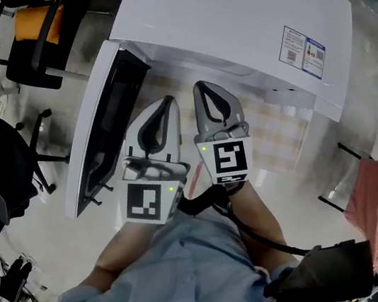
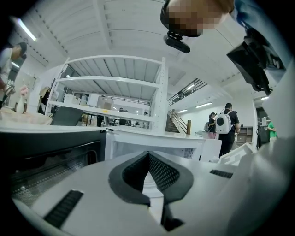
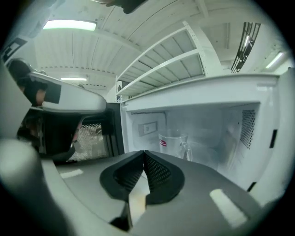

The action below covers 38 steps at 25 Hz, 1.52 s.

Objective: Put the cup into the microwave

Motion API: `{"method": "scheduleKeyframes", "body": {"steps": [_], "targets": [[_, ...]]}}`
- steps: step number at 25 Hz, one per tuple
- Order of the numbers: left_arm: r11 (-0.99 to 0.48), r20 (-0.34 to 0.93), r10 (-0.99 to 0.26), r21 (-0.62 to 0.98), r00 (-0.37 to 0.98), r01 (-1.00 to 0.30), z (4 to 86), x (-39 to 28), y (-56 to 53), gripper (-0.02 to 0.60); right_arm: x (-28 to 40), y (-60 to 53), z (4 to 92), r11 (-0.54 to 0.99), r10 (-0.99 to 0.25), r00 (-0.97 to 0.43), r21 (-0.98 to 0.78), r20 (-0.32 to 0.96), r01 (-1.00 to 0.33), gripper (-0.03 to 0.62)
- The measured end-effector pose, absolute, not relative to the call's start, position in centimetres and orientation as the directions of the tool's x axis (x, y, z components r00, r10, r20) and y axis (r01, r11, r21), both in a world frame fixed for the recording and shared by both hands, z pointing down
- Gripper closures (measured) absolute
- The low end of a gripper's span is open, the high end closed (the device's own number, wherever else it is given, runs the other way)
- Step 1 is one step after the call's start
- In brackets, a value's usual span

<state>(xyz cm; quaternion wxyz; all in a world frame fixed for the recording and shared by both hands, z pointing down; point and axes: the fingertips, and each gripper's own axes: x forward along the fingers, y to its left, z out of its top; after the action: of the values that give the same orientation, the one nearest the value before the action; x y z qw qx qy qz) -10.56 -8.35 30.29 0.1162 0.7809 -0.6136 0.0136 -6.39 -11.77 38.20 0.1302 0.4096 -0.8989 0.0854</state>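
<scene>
**Right hand-held gripper** [image 3: 144, 153]: the jaws are clenched pad to pad with nothing between them. It shows low centre in the right gripper view, aimed into the mouth of the open microwave [image 1: 231, 25].

**Left hand-held gripper** [image 2: 148, 154]: also clenched and empty, its tips meeting low centre in the left gripper view. In the head view it lies just beside the right one, on its left. It is near the swung-open door [image 1: 102, 132] at the left of the frame. Neither gripper touches the cup [image 3: 174, 144].

**Cup:** clear glass, standing inside the microwave cavity. In the right gripper view it is slightly right of centre, just above the jaw tips and toward the back wall. Its base is hidden behind the gripper body. The long axis is vertical and the mouth faces up. The handle [image 3: 186, 150] is on its right side in the frame, and a small red label is on its left.

**Step in hand, as I judge it:** the cup is already placed, so what remains is to clear the opening.
- I would draw both grippers straight back along the line they point.
- I would hold the jaws closed and steer clear of the cavity's upper edge and the door.
- I would avoid any sideways sweep toward the cup.
- The door stands open. Closing it, if wanted, would fall most naturally to the left gripper, pushing on the door's outer face.
</scene>
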Motion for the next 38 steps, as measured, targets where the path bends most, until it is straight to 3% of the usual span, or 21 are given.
{"method": "scheduleKeyframes", "body": {"steps": [15,38], "targets": [[-0.177,0.088,-0.979,0.081,0.184,-0.981,24.9,-8.2,-2.3,0.575,-3.0,-4.1,27.9,0.665,-0.728,-0.667,-0.072,0.163,-0.743,0.592],[-0.176,0.073,-0.981,0.073,0.182,-0.982,22.9,-6.6,-2.7,0.575,-1.4,-4.3,25.4,0.671,-0.730,-0.672,-0.056,0.124,-0.739,0.592]]}}
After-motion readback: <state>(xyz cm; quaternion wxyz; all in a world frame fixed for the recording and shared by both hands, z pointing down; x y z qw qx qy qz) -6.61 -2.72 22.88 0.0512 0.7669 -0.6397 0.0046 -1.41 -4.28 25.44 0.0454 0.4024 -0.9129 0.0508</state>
